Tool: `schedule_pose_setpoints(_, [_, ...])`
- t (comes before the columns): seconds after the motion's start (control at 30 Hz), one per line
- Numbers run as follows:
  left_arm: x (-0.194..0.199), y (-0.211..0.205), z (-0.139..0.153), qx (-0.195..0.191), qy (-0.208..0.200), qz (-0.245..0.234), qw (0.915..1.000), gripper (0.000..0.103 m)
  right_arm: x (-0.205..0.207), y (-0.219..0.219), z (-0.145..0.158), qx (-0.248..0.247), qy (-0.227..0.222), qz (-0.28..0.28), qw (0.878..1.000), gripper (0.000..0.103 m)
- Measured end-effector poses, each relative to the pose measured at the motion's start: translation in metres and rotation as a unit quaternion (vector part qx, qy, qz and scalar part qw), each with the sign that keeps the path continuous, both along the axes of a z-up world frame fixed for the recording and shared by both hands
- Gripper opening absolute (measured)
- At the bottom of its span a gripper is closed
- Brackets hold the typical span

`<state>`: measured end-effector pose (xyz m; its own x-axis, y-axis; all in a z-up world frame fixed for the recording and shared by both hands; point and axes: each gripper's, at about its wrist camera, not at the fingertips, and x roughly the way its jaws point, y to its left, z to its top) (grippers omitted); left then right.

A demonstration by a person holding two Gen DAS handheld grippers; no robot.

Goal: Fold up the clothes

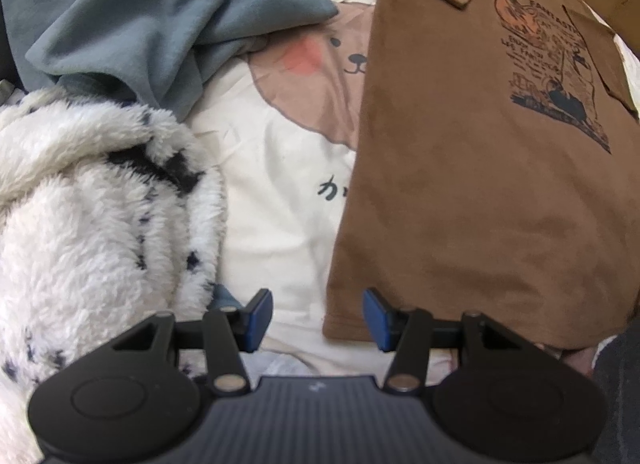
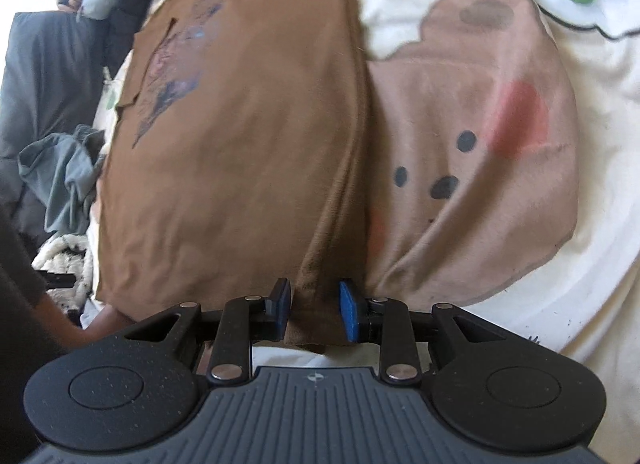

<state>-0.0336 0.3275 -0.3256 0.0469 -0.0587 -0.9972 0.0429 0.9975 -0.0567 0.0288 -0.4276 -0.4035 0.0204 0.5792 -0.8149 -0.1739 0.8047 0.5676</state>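
Note:
A brown T-shirt (image 1: 472, 192) with a printed picture lies flat on the bed, both sleeves folded in over its front. My left gripper (image 1: 318, 320) is open at the hem's left corner. That corner lies between the fingers, and the right pad (image 1: 376, 320) rests over the cloth. In the right wrist view the same brown T-shirt (image 2: 240, 136) stretches away from me. My right gripper (image 2: 314, 314) is shut on a bunched ridge of the hem at the right corner, and a crease runs up from the pads.
A cream bedcover (image 1: 276, 232) with a bear print lies under the shirt. A grey-blue garment (image 1: 152, 20) and a white fluffy spotted blanket (image 1: 88, 216) lie to the left. A person's hand (image 2: 106, 320) shows near the hem.

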Motion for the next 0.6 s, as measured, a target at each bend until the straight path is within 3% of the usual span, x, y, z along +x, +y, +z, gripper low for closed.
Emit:
schedule_pose_setpoints(0.43, [-0.003, 0.006, -0.003, 0.006, 0.003, 0.003, 1.0, 0.053, -0.007, -0.038, -0.015, -0.002, 0.039, -0.055, 0.998, 0.027])
schedule_pose_setpoints(0.5, [-0.004, 0.006, -0.003, 0.005, 0.004, 0.002, 1.0, 0.053, -0.009, -0.04, -0.015, 0.0, 0.042, -0.055, 0.998, 0.014])
schedule_pose_setpoints(0.6, [-0.005, 0.005, -0.003, 0.008, 0.004, -0.004, 1.0, 0.053, -0.009, -0.042, -0.012, 0.007, 0.041, -0.054, 0.998, 0.012])
